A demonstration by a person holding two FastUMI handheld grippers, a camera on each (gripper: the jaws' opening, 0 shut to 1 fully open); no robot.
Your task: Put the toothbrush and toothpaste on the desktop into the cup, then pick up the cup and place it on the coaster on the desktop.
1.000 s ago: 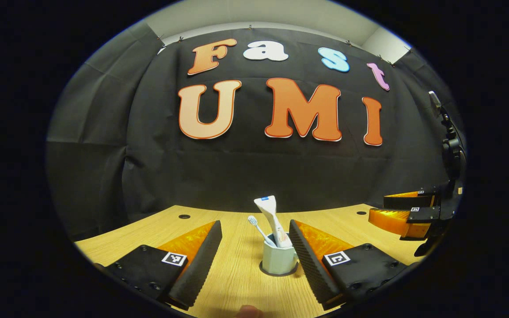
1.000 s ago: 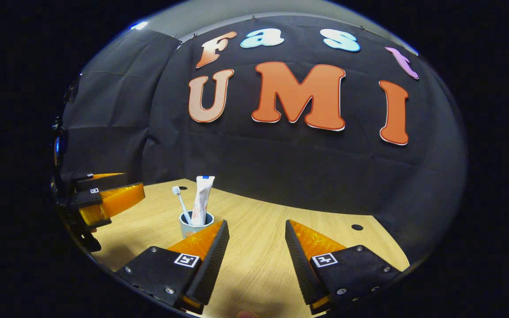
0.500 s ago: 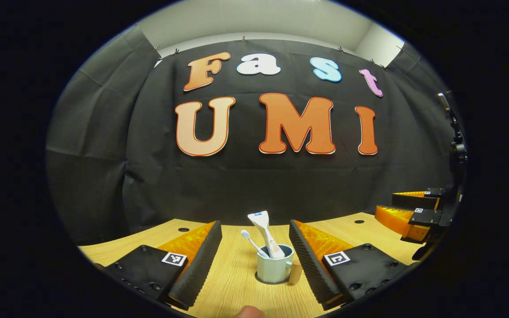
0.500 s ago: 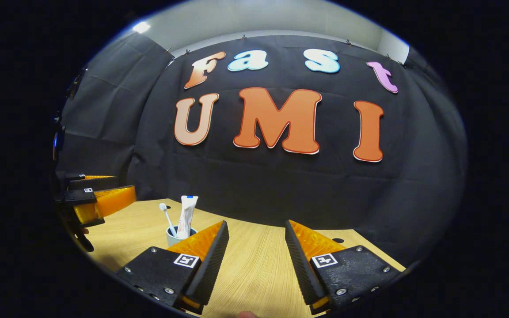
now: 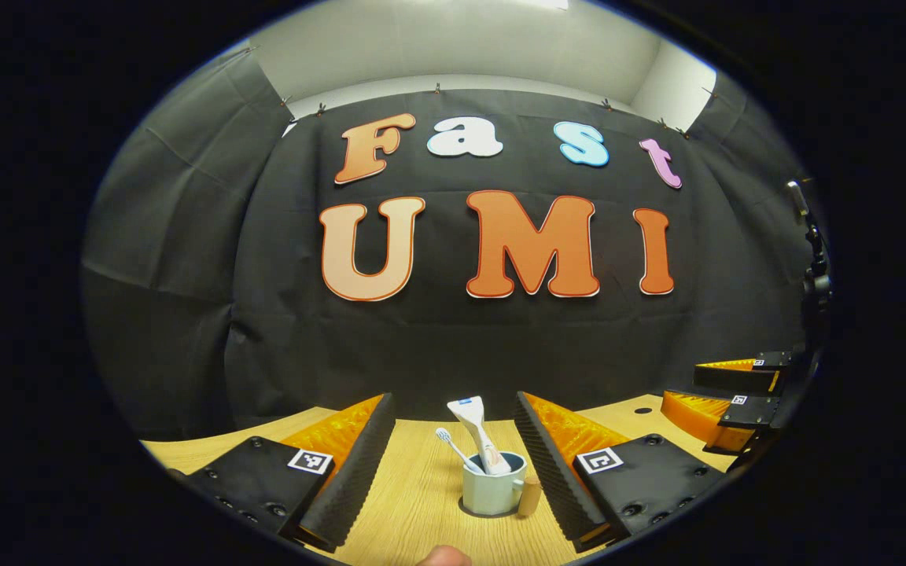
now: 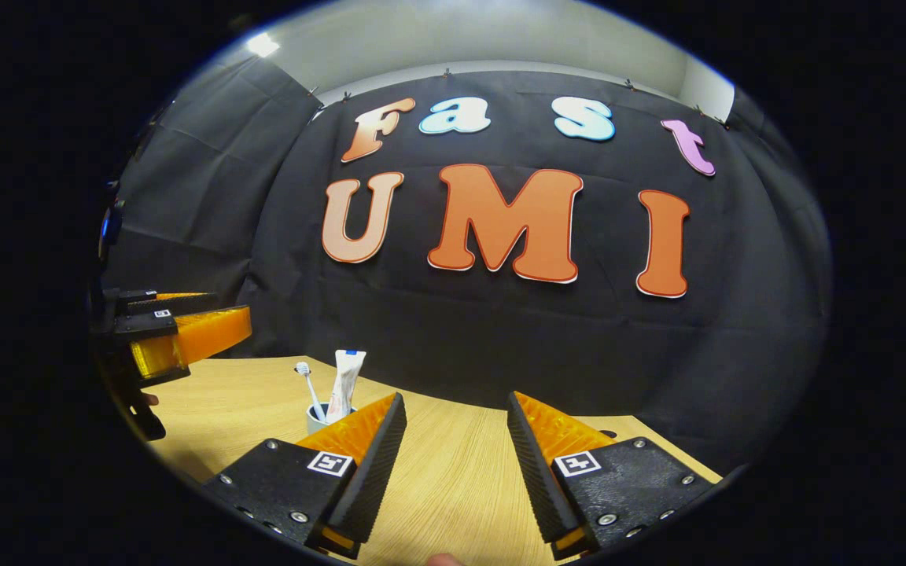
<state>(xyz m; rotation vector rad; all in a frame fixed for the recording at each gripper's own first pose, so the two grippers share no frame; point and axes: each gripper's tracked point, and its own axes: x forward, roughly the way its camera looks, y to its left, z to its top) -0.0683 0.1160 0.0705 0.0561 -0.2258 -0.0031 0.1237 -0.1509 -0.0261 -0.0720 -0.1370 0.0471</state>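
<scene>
In the left gripper view, the left gripper (image 5: 453, 452) is spread wide above the wooden surface (image 5: 414, 511), with nothing between its fingers touching them. The pale cup (image 5: 491, 492) stands upright on the surface, framed between the two fingers but clear of both. It sits on a dark round coaster (image 5: 478, 512), whose edge shows just under its base. The toothbrush (image 5: 453, 448) stands in the cup with its bristled head up, leaning to the left, and the toothpaste (image 5: 478, 437) tube stands beside it in the same cup, its flat end uppermost. A small tan handle (image 5: 530, 497) juts from the cup's right side, near the right-hand finger.

The right gripper (image 5: 724, 393) appears at the far right edge of that view, well apart from the cup, its fingers parted and holding nothing.

In the right gripper view, the right gripper (image 6: 453, 452) is likewise spread over bare wood. The cup (image 6: 318, 418) is partly hidden behind its left-hand finger, with the toothbrush (image 6: 308, 385) and toothpaste (image 6: 344, 382) rising from it. The left gripper (image 6: 178, 330) hangs at the left edge, above the surface.
</scene>
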